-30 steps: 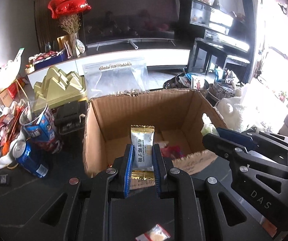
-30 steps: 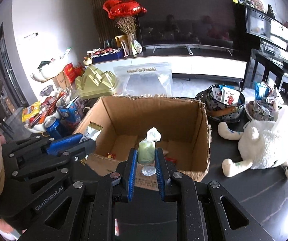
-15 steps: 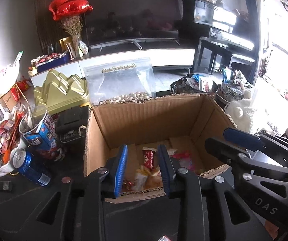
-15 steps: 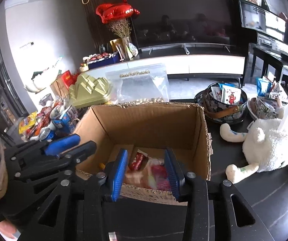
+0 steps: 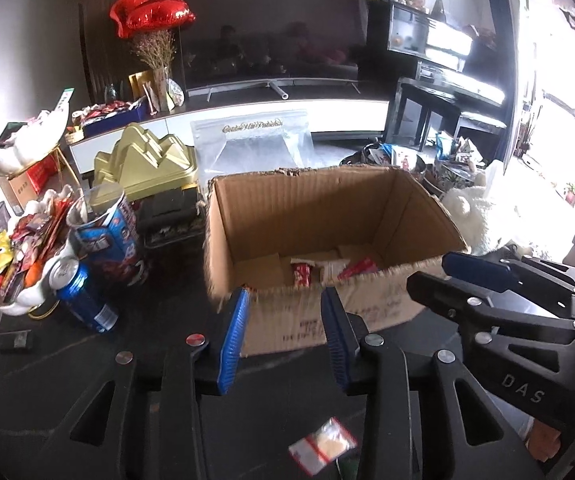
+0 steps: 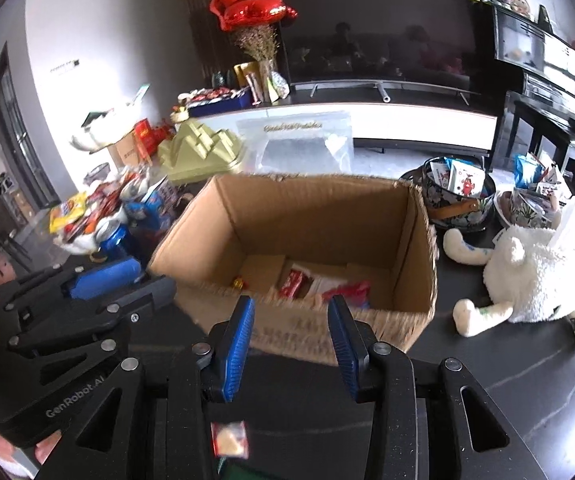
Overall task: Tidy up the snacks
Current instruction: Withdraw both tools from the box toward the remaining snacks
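Two claws are held side by side over the near edge of the dark desk (image 5: 87, 360), both aimed at the cardboard box (image 5: 319, 208). Left claw (image 5: 285, 340): jaws just opened further, nothing seen between the blue pads. Right claw (image 6: 292, 344): jaws parted, nothing gripped. Several wrapped snacks (image 6: 323, 284) are seen lying on the box floor, a red packet among them. One small clear-wrapped snack (image 5: 322, 445) is left on the desk below the left claw, outside the box. A blue can (image 5: 83, 296) and a heaped snack bowl (image 5: 15, 264) are noted left of the box; a white plush toy (image 6: 535, 276) is noted to its right.
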A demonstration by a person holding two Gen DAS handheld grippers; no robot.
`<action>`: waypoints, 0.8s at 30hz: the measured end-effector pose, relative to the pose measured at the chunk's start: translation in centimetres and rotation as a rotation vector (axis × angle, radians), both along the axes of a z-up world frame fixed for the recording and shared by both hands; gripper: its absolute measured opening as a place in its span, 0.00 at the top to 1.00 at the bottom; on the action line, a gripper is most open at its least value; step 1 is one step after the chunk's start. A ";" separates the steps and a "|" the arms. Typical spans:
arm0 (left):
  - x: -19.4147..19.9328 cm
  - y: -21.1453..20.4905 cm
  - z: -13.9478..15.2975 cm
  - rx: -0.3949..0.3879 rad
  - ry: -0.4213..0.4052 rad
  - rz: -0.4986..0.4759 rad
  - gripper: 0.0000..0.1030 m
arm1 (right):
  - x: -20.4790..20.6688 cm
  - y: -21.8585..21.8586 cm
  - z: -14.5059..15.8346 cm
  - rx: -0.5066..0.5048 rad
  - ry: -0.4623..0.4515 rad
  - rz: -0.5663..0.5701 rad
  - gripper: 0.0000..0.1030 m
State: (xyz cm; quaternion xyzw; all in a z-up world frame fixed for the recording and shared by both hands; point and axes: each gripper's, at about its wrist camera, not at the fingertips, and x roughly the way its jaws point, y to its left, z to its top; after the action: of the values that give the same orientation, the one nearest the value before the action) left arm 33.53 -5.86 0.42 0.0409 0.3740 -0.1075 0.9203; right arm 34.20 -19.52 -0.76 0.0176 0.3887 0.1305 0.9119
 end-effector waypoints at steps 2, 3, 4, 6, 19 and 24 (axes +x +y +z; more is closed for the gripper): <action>-1.2 0.4 0.0 -0.003 -0.006 -0.001 0.61 | -0.9 0.4 -0.1 -0.010 0.006 0.014 0.61; -1.7 0.5 0.0 -0.005 -0.007 -0.001 0.61 | -1.5 0.6 -0.2 -0.010 0.010 0.023 0.61; -2.3 0.7 -0.1 -0.009 -0.006 -0.001 0.60 | -2.0 0.7 -0.3 -0.007 0.012 0.027 0.61; -3.2 0.9 -0.2 -0.015 0.001 -0.003 0.60 | -3.2 1.0 -0.7 -0.012 0.017 0.034 0.57; -9.7 1.1 -2.2 -0.023 0.039 -0.037 0.57 | -10.1 1.7 -3.1 -0.048 0.074 0.080 0.53; -11.8 0.9 -3.3 -0.016 0.067 -0.049 0.57 | -11.7 1.7 -4.0 -0.067 0.114 0.100 0.53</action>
State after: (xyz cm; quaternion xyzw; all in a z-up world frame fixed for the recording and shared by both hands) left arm 21.70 -5.01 -2.92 0.0390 0.4024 -0.1344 0.9047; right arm 22.54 -17.85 -4.73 -0.0251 0.4446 0.1613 0.8807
